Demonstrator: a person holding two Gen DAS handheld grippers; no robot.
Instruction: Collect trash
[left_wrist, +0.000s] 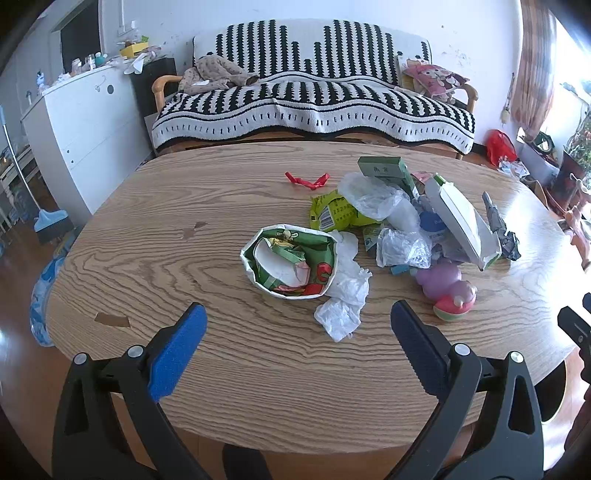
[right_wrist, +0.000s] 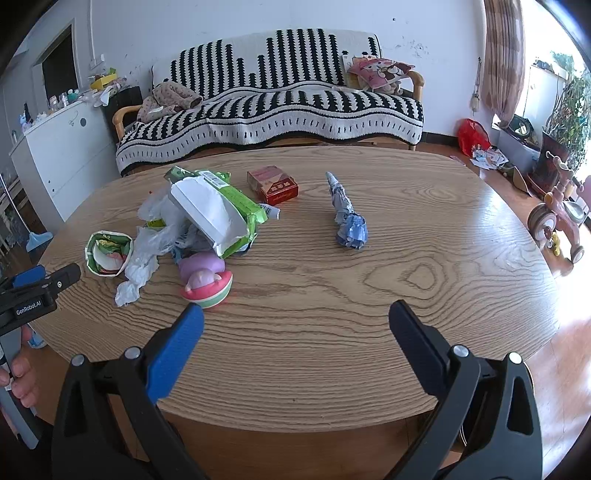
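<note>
- The surface (left_wrist: 155, 258) is a big round-edged wooden top with wavy grain lines. It shines near the window side.
- Behind it stands a sofa (left_wrist: 314, 103) under a black and white striped blanket, with a pink cushion (left_wrist: 432, 79) at one end.
- A white cabinet (left_wrist: 85, 125) stands by the wall, and a red bag (right_wrist: 472, 136) lies on the floor near the curtain (right_wrist: 504, 55).
- The trash sits in a heap on the surface: a green and white paper bag (left_wrist: 291, 260) standing open, soft white crumpled plastic (left_wrist: 347, 295) touching it, a yellow-green wrapper (left_wrist: 332, 212), and a flat white and green packet (right_wrist: 218, 214) leaning on top.
- A round pink and purple toy (right_wrist: 207, 277) lies at the near edge of the heap.
- A red ribbon (left_wrist: 308, 180) lies apart, toward the sofa.
- A red box (right_wrist: 273, 184) and a twisted grey-blue paper (right_wrist: 349, 218) lie to the side of the heap, apart from each other.
- The left claw (left_wrist: 297, 317) is wide open and holds nothing. It hangs over the surface, just in front of the paper bag.
- The right claw (right_wrist: 295, 319) is wide open too, with nothing in it, over bare wood near the toy.
</note>
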